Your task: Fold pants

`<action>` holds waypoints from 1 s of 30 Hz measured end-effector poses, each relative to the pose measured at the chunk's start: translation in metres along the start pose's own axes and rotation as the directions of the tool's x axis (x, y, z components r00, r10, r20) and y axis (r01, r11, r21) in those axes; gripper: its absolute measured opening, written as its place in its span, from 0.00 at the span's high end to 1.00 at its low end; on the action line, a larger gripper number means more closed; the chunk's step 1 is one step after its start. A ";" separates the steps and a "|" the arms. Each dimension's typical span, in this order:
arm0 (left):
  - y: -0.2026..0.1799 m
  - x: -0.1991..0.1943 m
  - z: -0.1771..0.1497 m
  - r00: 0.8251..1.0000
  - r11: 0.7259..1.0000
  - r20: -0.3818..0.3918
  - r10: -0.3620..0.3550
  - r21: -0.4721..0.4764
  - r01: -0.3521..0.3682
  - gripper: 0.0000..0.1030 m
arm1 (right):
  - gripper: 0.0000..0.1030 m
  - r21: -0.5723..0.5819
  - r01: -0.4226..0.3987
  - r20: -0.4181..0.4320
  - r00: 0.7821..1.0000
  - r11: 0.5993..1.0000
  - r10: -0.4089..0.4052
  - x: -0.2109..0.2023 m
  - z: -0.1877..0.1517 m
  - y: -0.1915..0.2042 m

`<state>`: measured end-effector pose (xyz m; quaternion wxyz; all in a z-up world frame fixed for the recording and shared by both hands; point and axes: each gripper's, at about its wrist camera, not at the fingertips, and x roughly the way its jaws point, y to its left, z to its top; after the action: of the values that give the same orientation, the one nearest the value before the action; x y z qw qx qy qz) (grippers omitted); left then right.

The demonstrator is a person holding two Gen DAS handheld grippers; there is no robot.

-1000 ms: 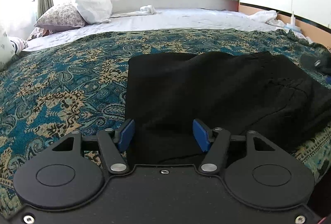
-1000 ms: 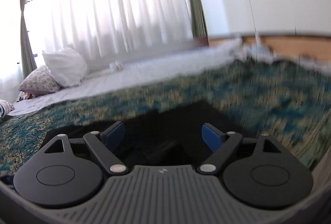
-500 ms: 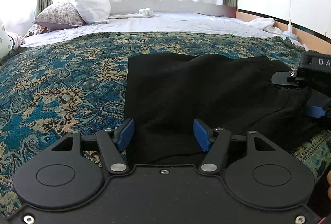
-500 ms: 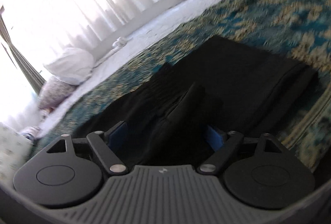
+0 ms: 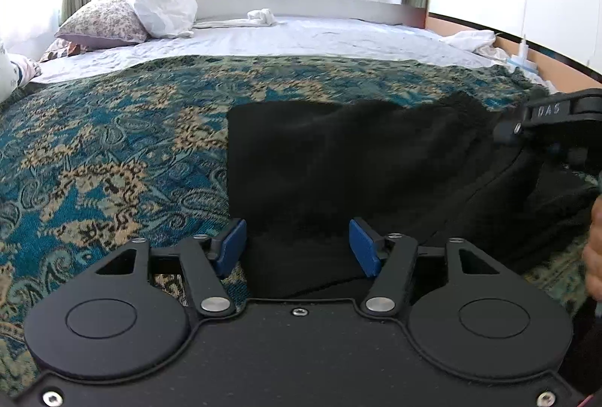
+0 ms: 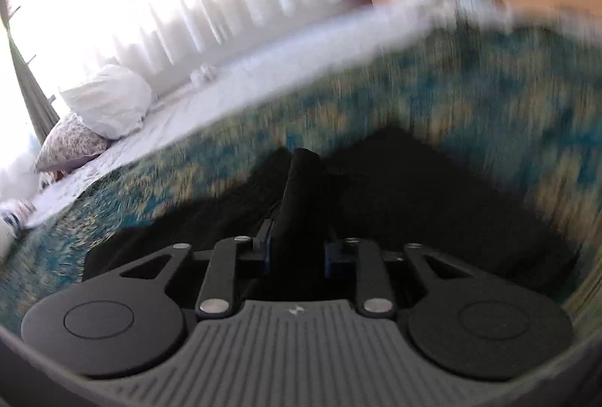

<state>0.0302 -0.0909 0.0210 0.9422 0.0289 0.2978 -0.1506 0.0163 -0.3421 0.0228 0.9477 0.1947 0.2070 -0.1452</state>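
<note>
Left gripper [image 5: 299, 249]: matte black housing, two round discs at the sides, two angled black link arms with silver pivot pins, small silver screws at centre and lower corners, triangular cut-outs, blue rectangular pads [image 5: 364, 248] on the fingers. Right gripper [image 6: 296, 251]: ribbed grey centre plate with a small pale logo, black side discs, black link arms with silver pins, dark blue pads barely visible. Its black body, seen from the left wrist view, bears pale lettering "DAS". Bare skin of the right hand [image 5: 594, 252] at the frame edge.
</note>
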 end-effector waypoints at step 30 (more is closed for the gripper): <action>-0.052 0.114 0.100 0.999 0.977 -0.019 -0.038 0.210 0.041 0.78 | 0.67 -0.035 0.140 0.066 0.988 0.990 -0.138 0.003 -0.025 -0.082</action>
<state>0.1583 -0.1856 0.0397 0.9284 0.1235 0.2879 -0.1999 -0.0187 -0.4047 -0.0248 0.9450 0.1565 0.1928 -0.2130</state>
